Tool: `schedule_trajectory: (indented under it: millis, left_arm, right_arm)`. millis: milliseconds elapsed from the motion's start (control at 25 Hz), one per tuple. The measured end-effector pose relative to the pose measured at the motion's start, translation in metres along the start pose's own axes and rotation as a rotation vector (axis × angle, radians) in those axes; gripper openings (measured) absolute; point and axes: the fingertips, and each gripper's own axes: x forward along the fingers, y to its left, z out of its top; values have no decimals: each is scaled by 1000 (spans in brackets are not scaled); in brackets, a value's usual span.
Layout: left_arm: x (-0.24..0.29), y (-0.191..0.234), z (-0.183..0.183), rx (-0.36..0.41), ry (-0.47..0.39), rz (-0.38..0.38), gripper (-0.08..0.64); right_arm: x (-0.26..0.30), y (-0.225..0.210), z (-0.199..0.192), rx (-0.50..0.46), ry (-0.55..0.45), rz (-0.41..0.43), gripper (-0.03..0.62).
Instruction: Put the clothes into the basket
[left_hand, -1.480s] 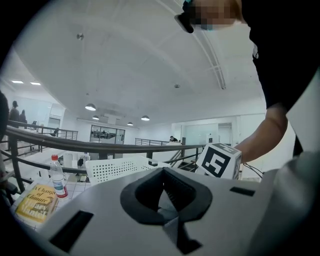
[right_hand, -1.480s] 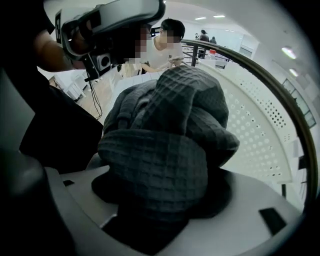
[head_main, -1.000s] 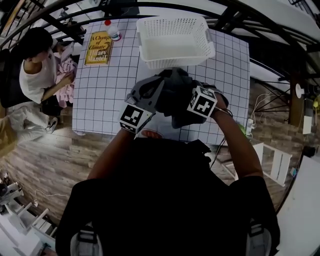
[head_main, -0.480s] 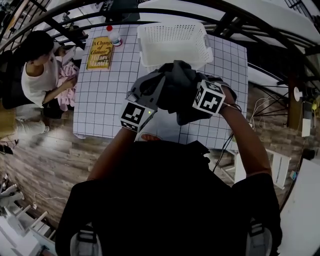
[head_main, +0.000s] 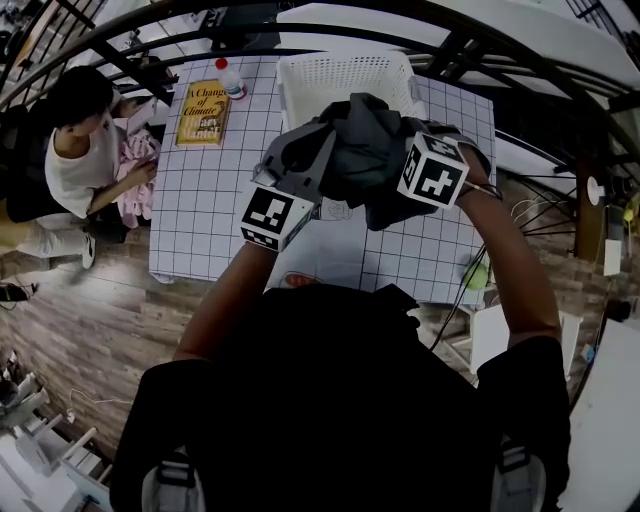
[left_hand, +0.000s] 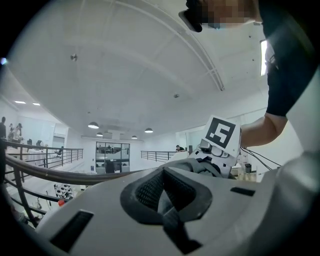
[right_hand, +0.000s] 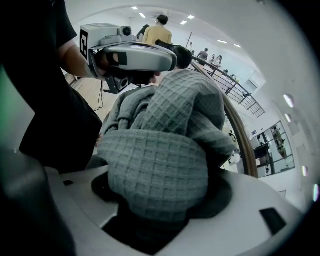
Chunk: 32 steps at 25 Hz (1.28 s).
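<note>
The left gripper (head_main: 296, 160) and right gripper (head_main: 414, 150) both pinch the grey cloth (head_main: 362, 150); the basket (head_main: 340, 72) lies straight ahead, just beyond them.

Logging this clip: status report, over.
Left gripper and right gripper shut on grey garment, held above table. Basket just beyond, garment not yet in. Nothing between; book, bottle off left.

Open-plan office or lab hall, mezzanine level: metal railing (left_hand: 86, 176), round ceiling lights (left_hand: 93, 125), glass-fronted rooms (left_hand: 112, 159) across the atrium, plank floor (head_main: 90, 320) at 8 o'clock, grid-marked work table (head_main: 200, 190), seated person (head_main: 75, 150) at 10.
</note>
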Motion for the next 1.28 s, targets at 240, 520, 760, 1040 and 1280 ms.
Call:
schedule_trajectory:
  millis: [240,520,760,1040,1280]
  left_arm:
    - [8,18,17,12,-31,13,3]
    - [20,36,33,38,-52,23,3]
    - [32,51,45,51,-78,31,3]
    - [53,74,50,77,-97,54,3]
    - [70,98,43,70,-104,80,3]
  right_arm:
    - [-16,-35,8,-29,-10,-66,345]
    - [-31,-72,19,-55,-11,-123,345]
    - [-39,-106,24,-89,-8,-183,347]
    - [-44,-157,32,-166,11,-250,347]
    - [-27,-193,38,-220,-29,-284,347]
